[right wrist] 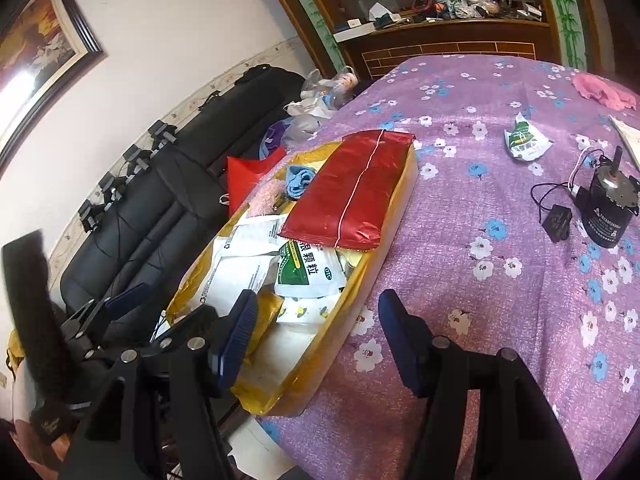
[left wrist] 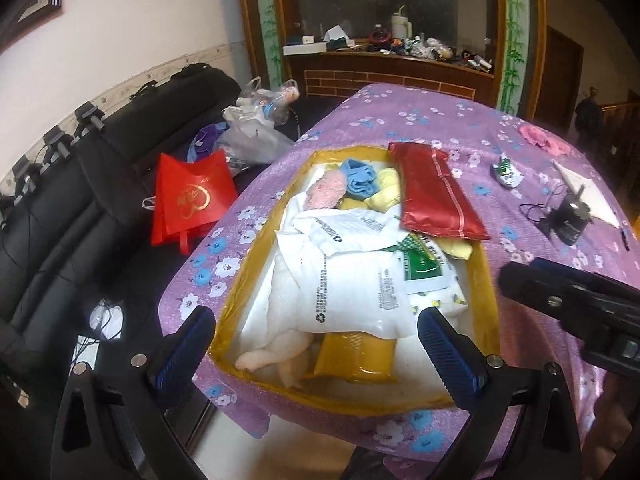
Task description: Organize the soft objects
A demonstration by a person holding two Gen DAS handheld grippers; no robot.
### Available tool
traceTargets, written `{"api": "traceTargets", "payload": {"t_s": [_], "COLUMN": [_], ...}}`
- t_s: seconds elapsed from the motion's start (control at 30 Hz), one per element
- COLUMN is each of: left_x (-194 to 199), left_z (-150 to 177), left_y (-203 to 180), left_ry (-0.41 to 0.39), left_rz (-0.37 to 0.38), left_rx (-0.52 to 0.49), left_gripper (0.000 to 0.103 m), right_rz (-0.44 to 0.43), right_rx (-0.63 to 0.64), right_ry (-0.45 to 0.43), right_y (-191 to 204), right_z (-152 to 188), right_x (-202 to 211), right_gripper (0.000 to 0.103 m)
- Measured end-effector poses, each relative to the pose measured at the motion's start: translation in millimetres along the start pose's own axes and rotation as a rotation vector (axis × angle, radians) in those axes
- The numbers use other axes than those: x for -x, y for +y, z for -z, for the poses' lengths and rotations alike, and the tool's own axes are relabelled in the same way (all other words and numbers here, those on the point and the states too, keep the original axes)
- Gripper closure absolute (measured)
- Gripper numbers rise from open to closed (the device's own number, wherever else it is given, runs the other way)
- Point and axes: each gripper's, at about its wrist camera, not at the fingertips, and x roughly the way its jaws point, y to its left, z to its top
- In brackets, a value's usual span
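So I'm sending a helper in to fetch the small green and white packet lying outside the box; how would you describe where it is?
Start at the table under the purple flowered cloth, then find the shallow yellow box of soft things on it. The small crumpled green and white packet lies alone on bare cloth past the box, between the long shiny red pouch and the black cylindrical motor.

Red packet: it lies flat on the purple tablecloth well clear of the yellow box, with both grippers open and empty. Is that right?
Not quite. The red packet rests across the far end of the yellow box, as the right wrist view shows. The left gripper and right gripper are indeed open and empty.
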Motion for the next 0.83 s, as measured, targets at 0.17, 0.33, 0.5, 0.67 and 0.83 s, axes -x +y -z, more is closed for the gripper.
{"api": "traceTargets", "payload": {"t_s": [0.17,0.33,0.5,0.67,0.83], "left_x": [8,10,6,11,23], "left_z": [-1,-2,-5,0,9], "left_y": [2,5,11,18,20], "left_ry": [0.001,-0.002,0.009,-0.001,-0.042], "left_rz": [0.013,0.007,0.002,-0.065,-0.084], "left_rx": [0.014,0.032,0.065,0.094,0.073], "left_gripper": [0.001,0.001,0.001,0.001,0.001], "right_rz": [0.024,0.007,-0.012,-0.008,-0.015], "right_rx": [0.023,0.015,0.026,0.037,0.088], "right_ry": [-0.006,-0.013,-0.023,0.002,-0.001], "right_y": [8,8,10,14,33], "right_z": [-7,-5,-2,-4,-5], "right_x": [1,4,9,5,4], "right_gripper": [0.041,0.041,0.041,0.041,0.041]}}
